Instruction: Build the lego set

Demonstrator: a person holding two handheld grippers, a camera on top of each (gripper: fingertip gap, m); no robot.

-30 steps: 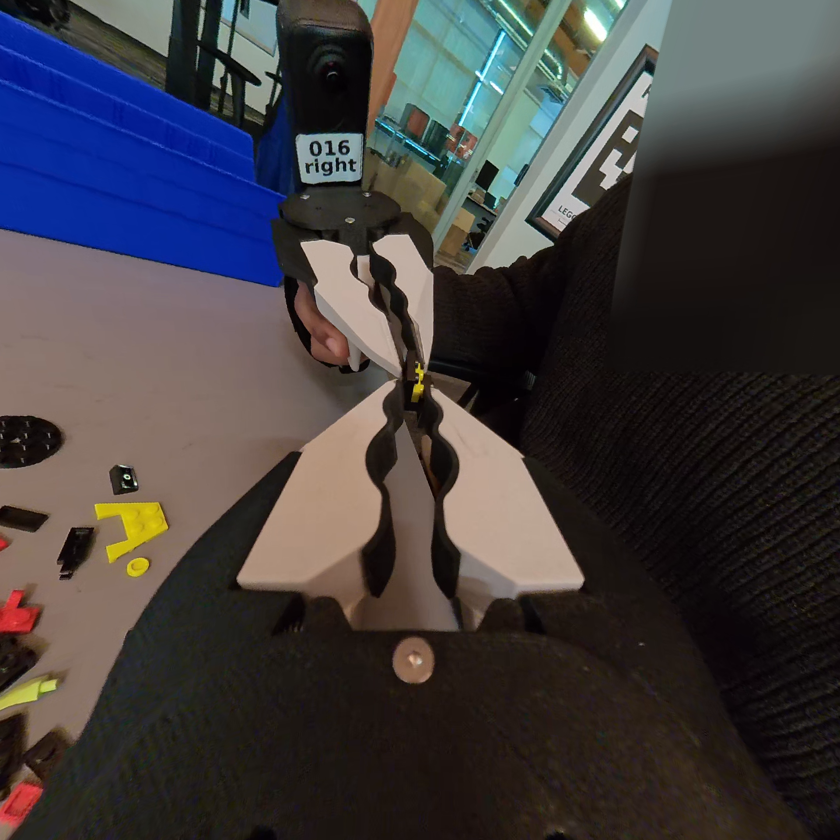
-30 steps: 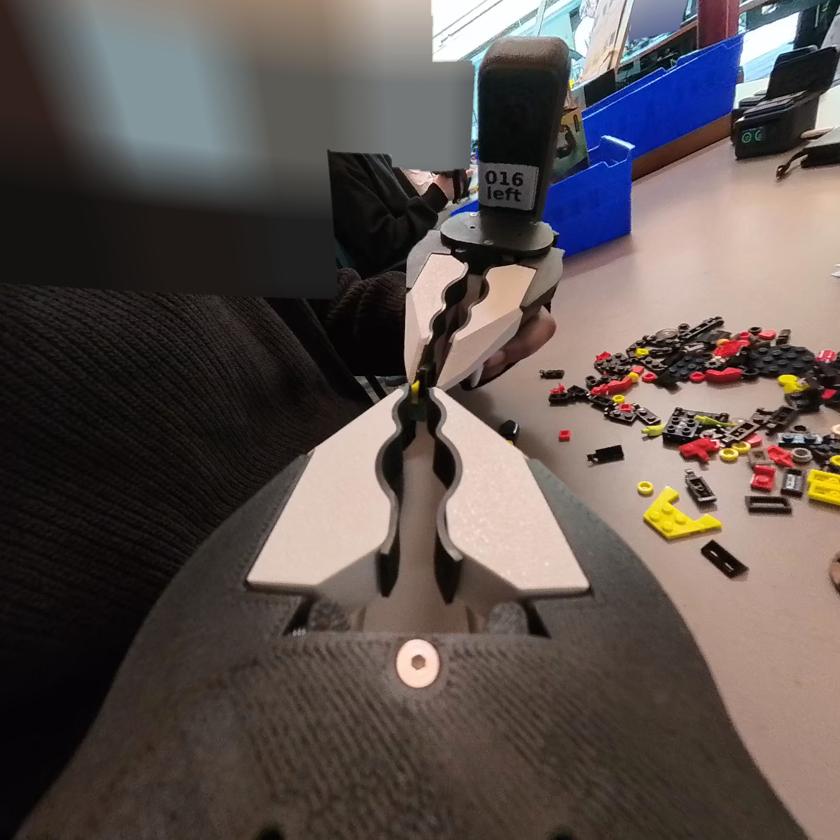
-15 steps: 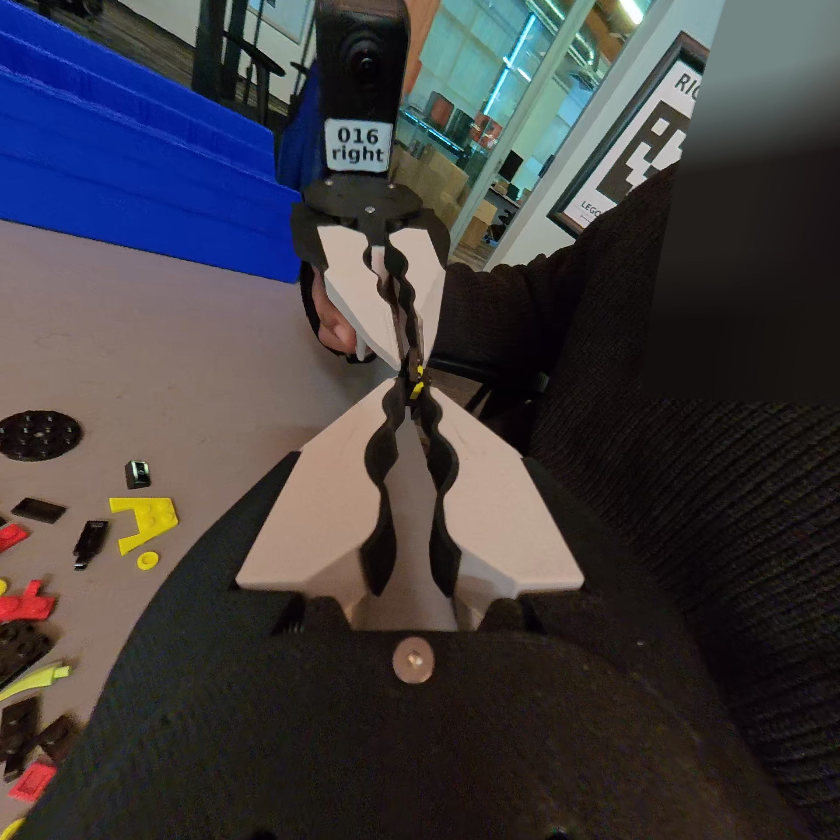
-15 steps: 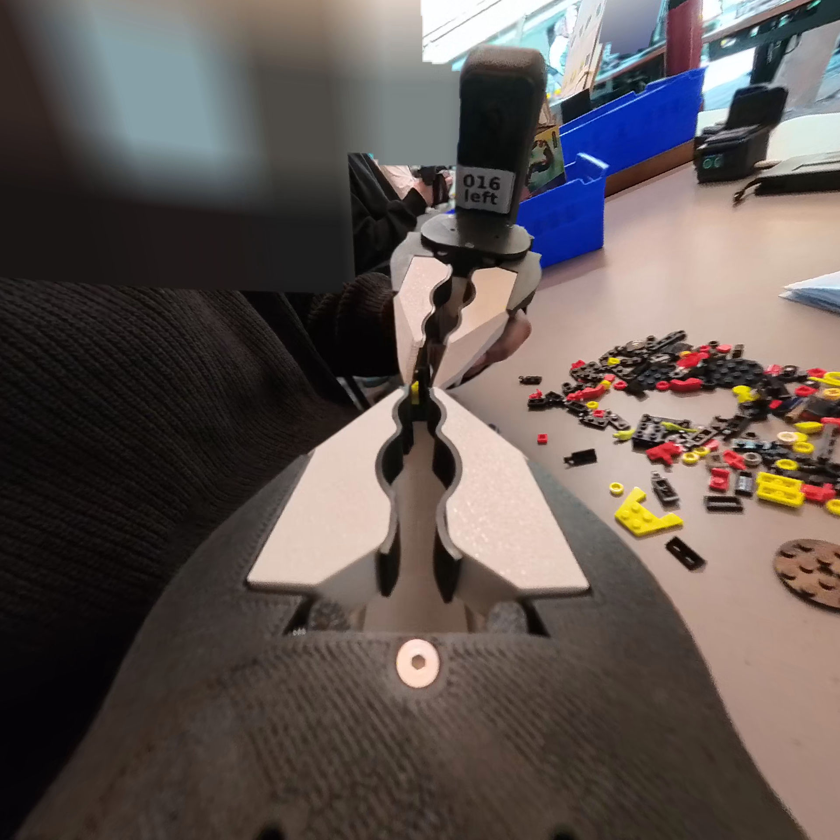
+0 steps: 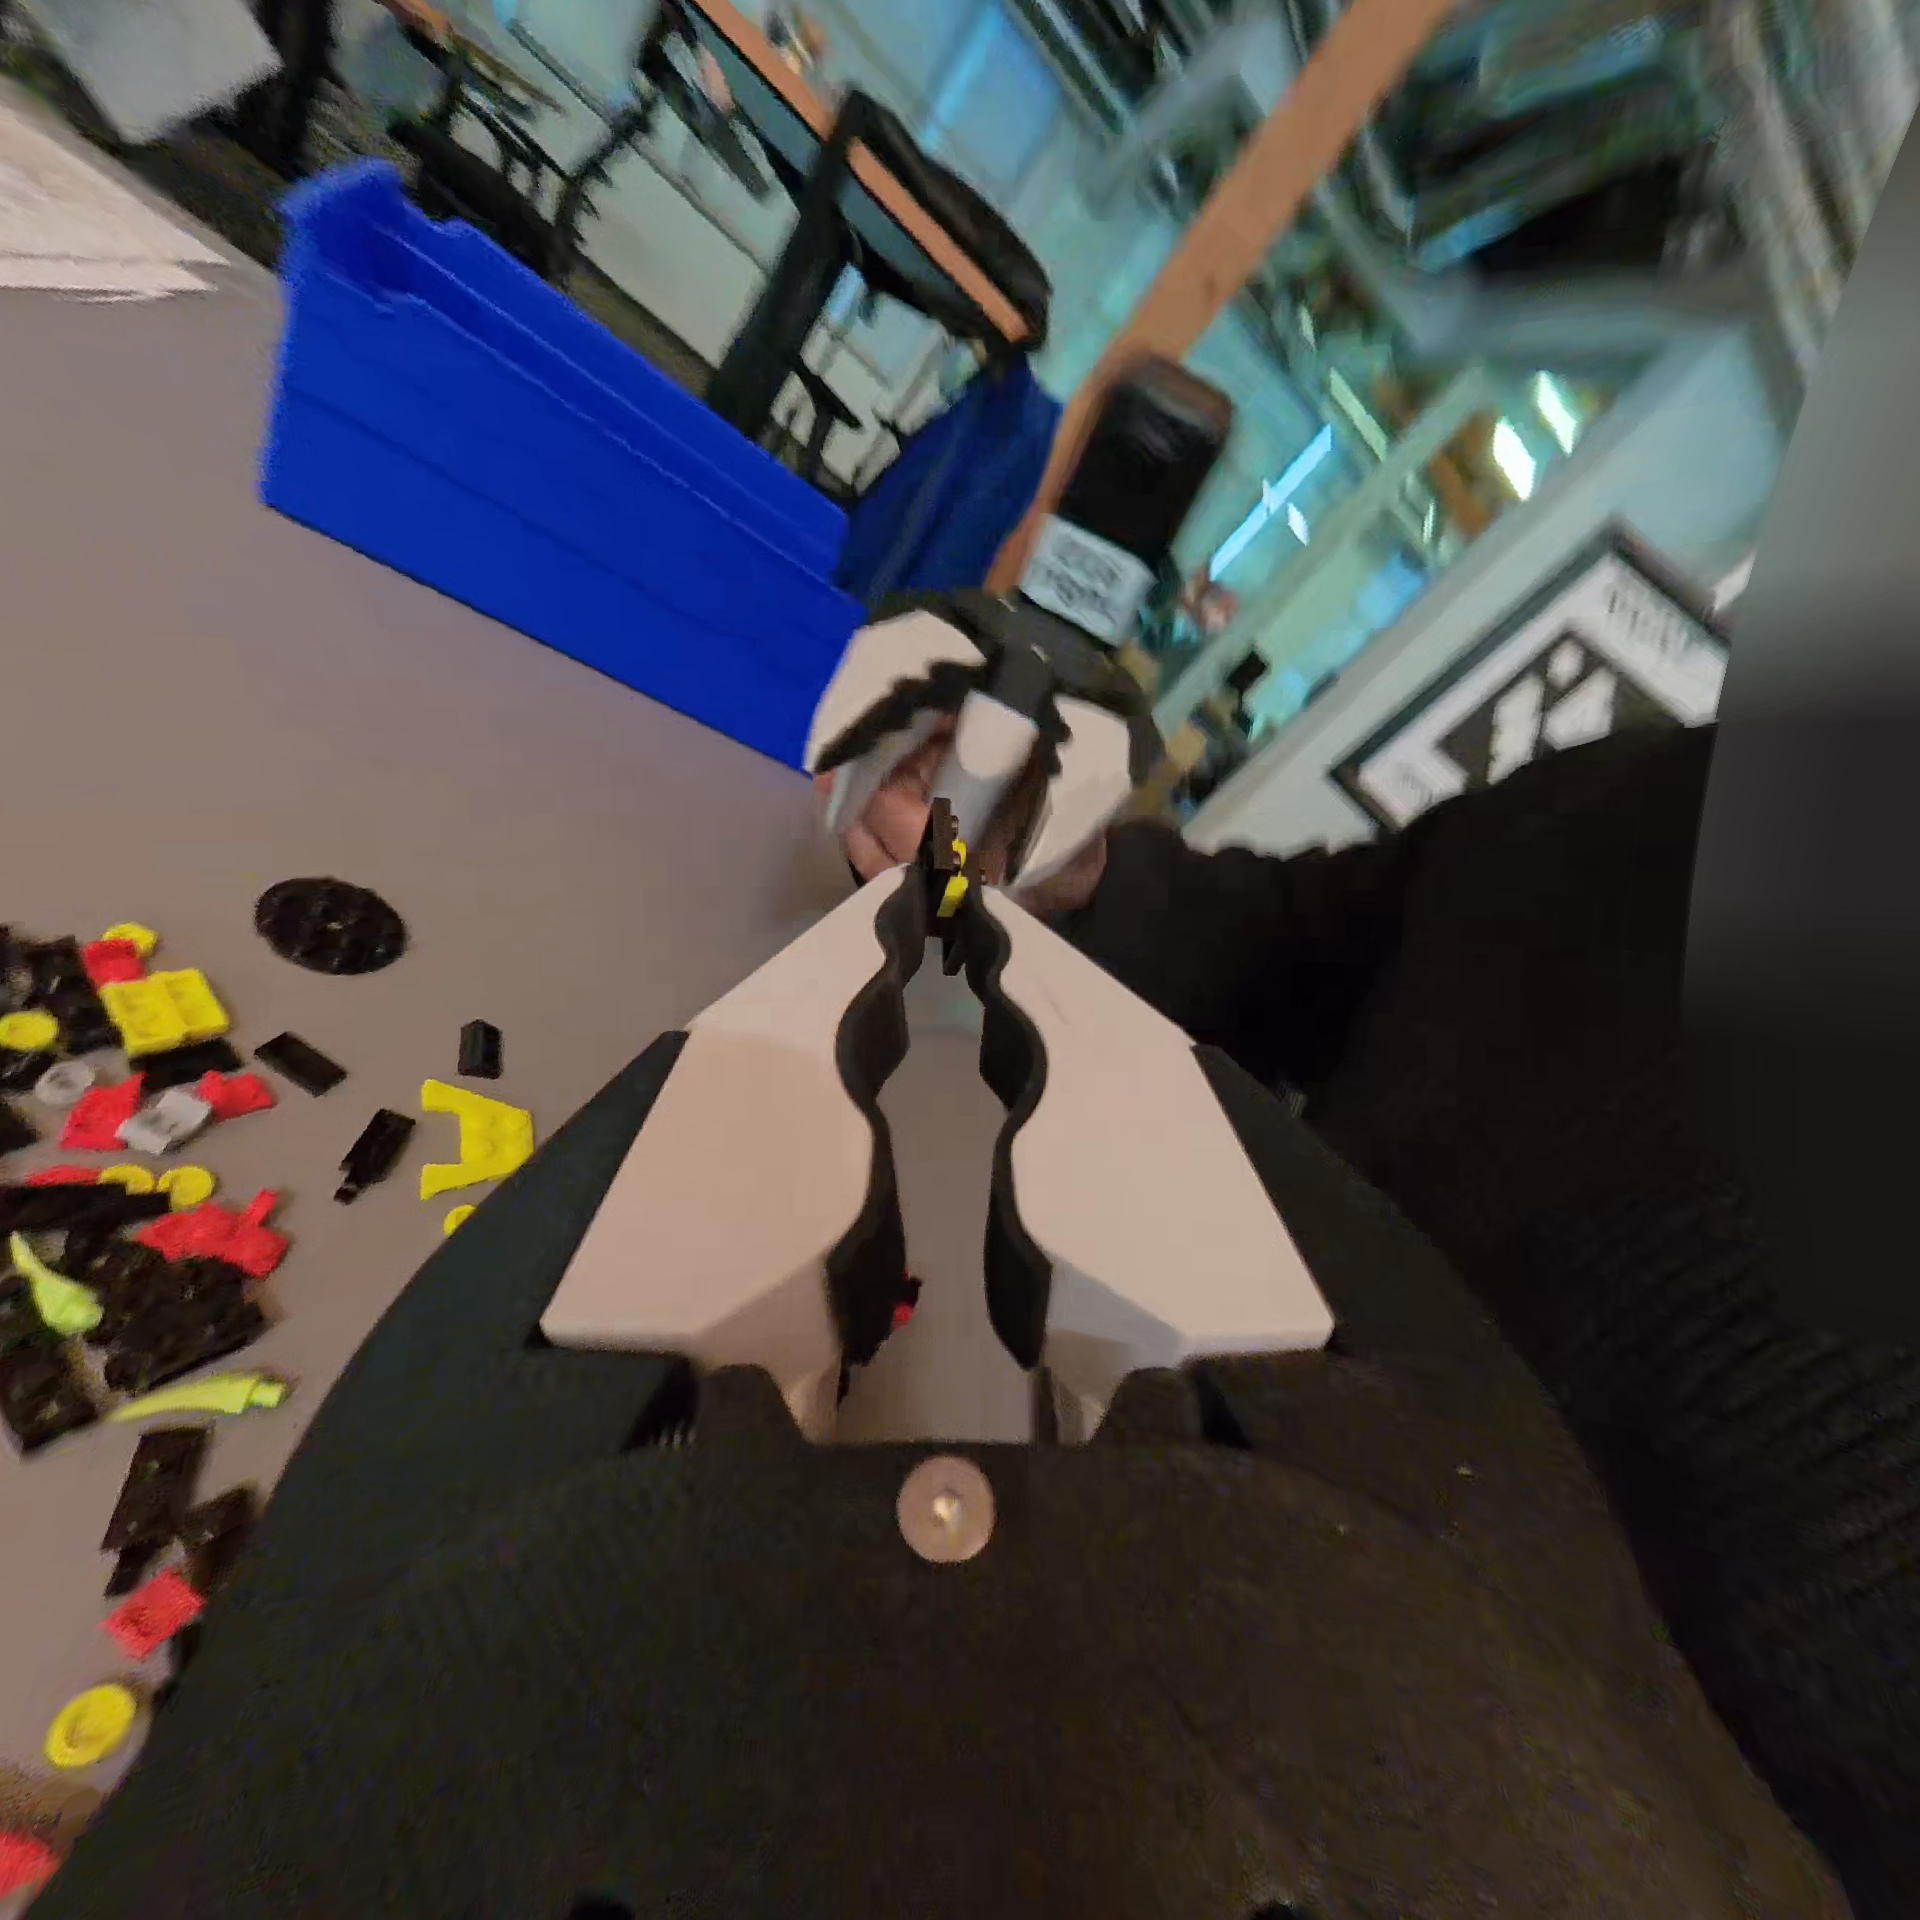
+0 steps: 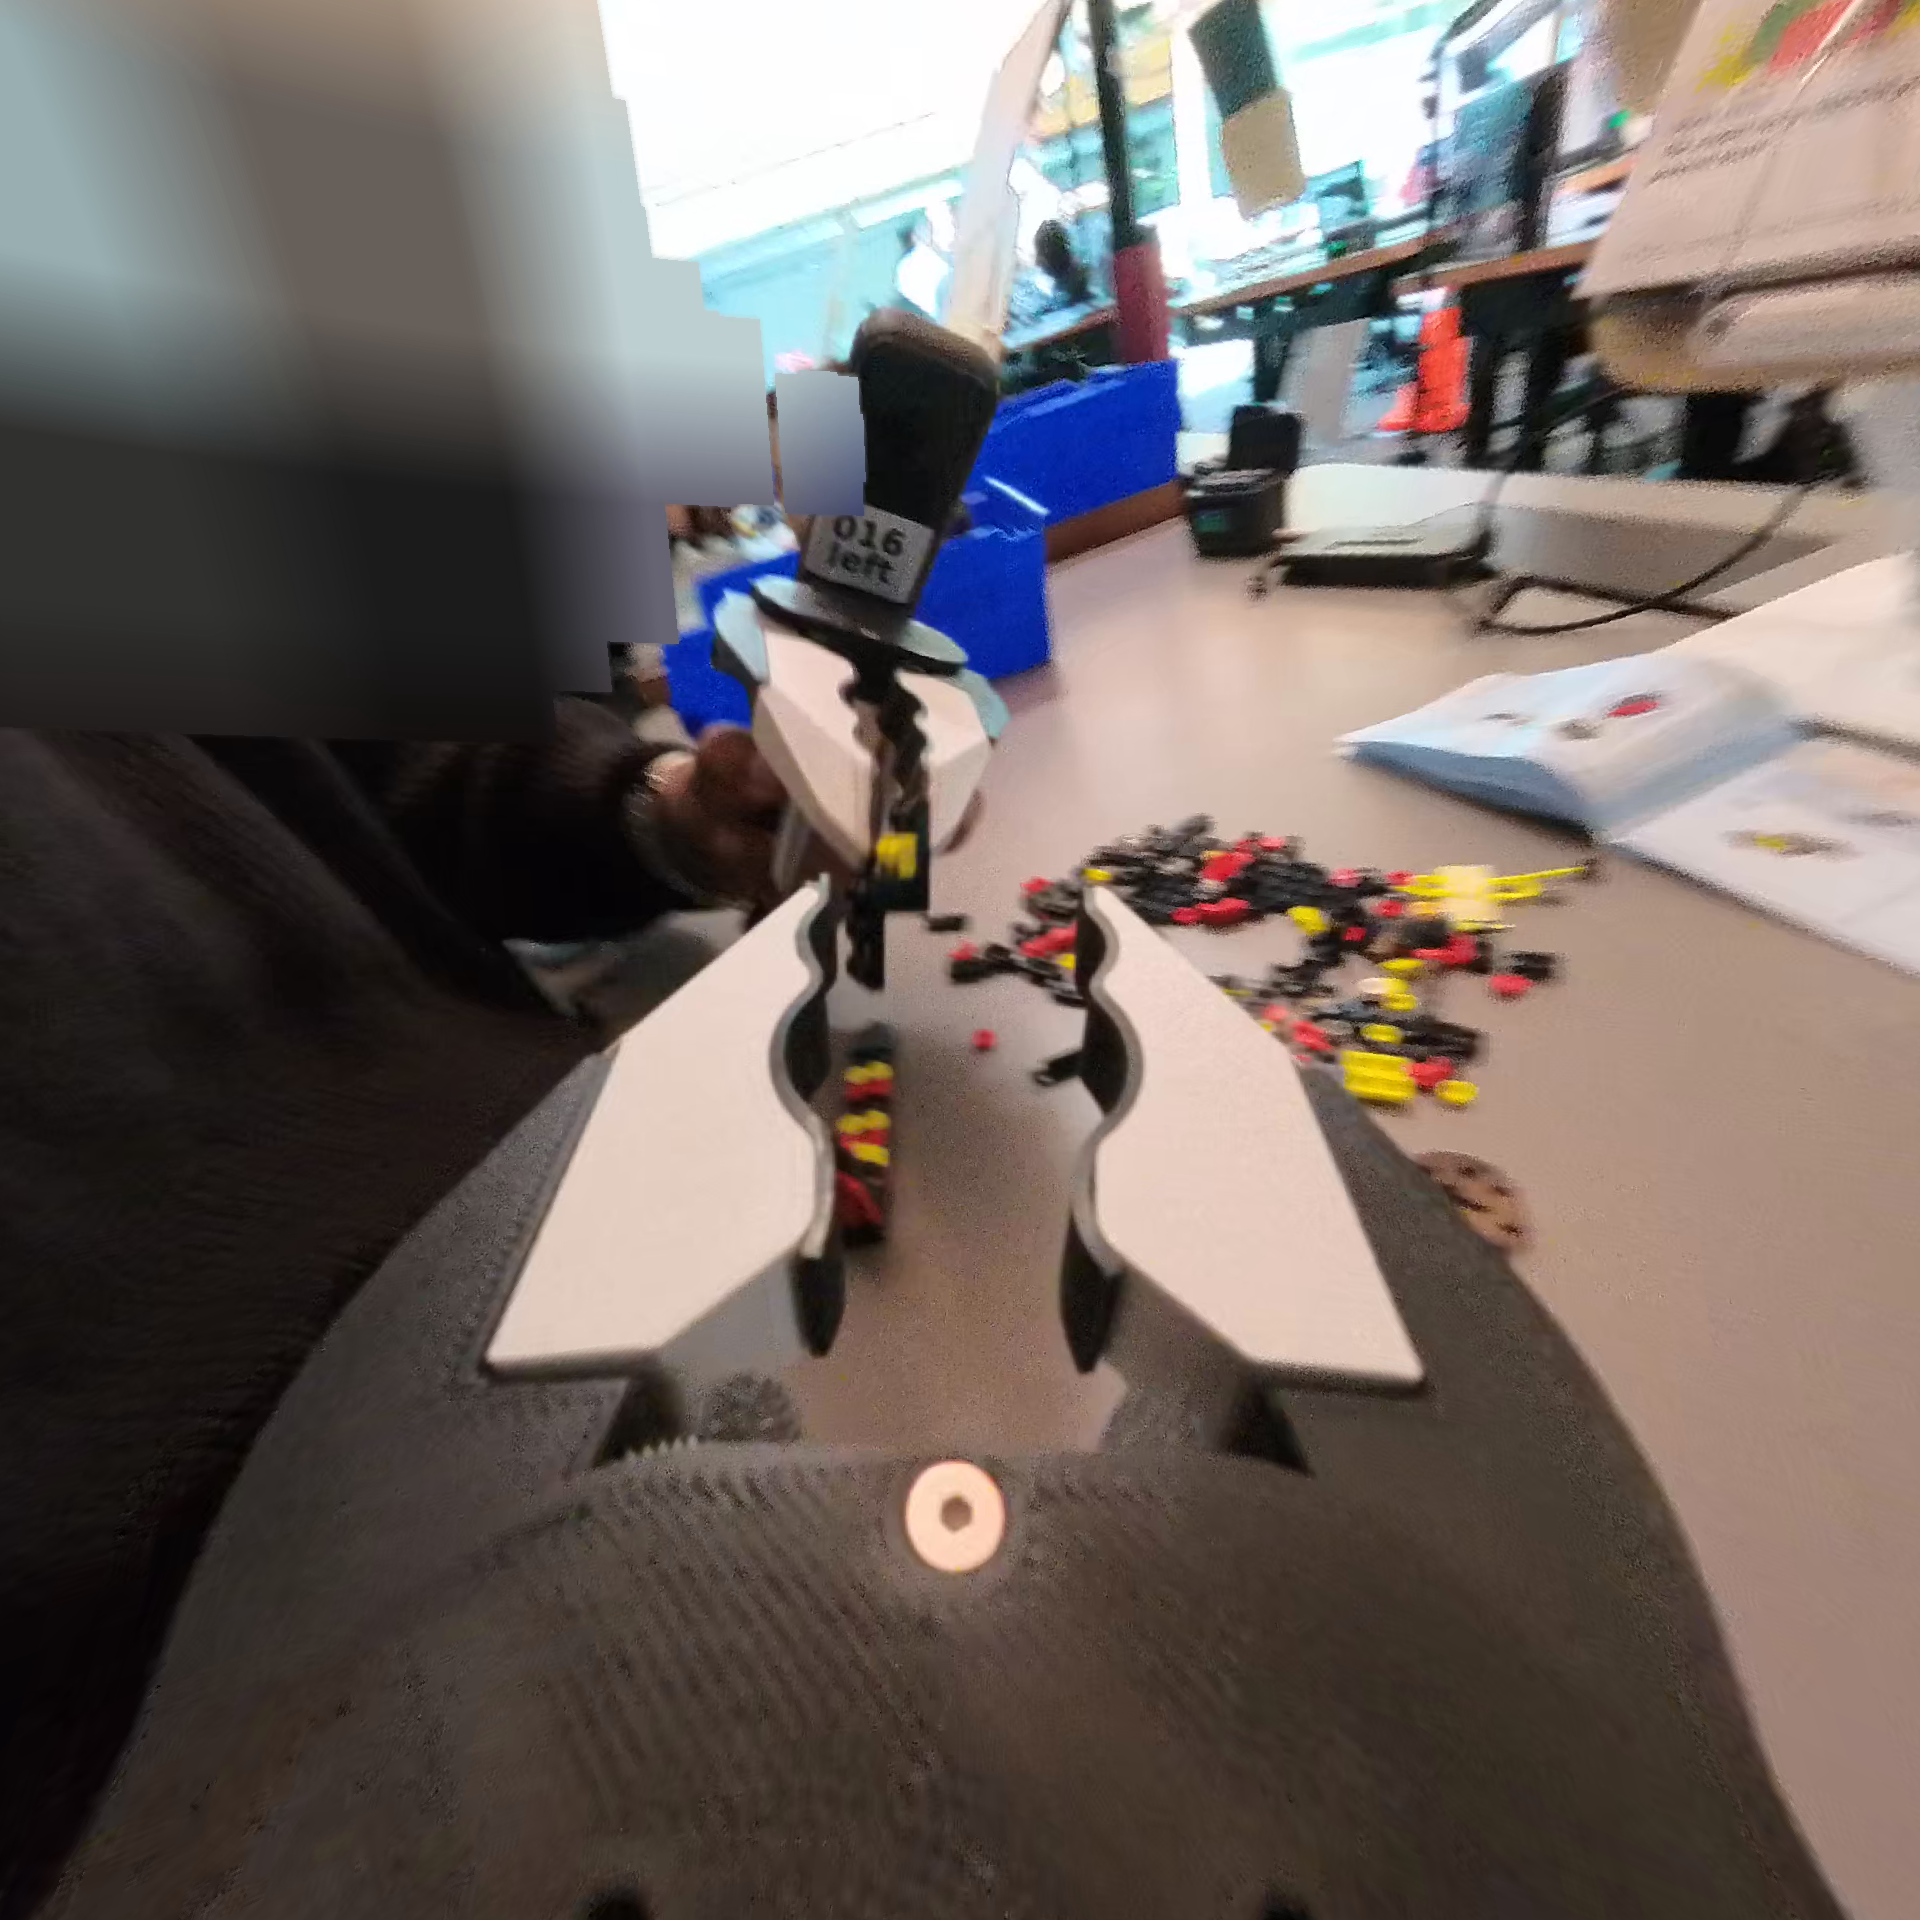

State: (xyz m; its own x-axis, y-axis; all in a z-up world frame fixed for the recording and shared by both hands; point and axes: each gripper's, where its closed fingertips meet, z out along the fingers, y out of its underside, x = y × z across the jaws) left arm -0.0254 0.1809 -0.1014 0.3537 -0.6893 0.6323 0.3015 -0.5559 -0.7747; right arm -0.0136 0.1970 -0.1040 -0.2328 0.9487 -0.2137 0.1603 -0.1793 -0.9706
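My left gripper (image 5: 940, 896) is shut on a small black and yellow lego assembly (image 5: 948, 868), held in the air near the person's dark sleeve. In the right wrist view the left gripper (image 6: 889, 831) faces me with the assembly (image 6: 896, 860) at its tips. My right gripper (image 6: 956, 920) is open and empty, its jaws wide apart just in front of the assembly. In the left wrist view the right gripper (image 5: 987, 748) shows open behind the assembly. A blurred strip of black, red and yellow pieces (image 6: 868, 1132) shows low between my right fingers.
Loose black, red and yellow lego pieces (image 5: 156, 1143) lie spread on the grey table (image 5: 468, 727), also in the right wrist view (image 6: 1299, 935). A blue bin (image 5: 520, 468) stands behind. An open instruction booklet (image 6: 1662, 769) lies at the right, and a brown round plate (image 6: 1475, 1195) lies nearer. Left and right tips are no more than a few centimetres apart.
My right gripper has opened and let go of the small assembly, which stays in my left gripper. Both views have swung and tilted, with motion blur.
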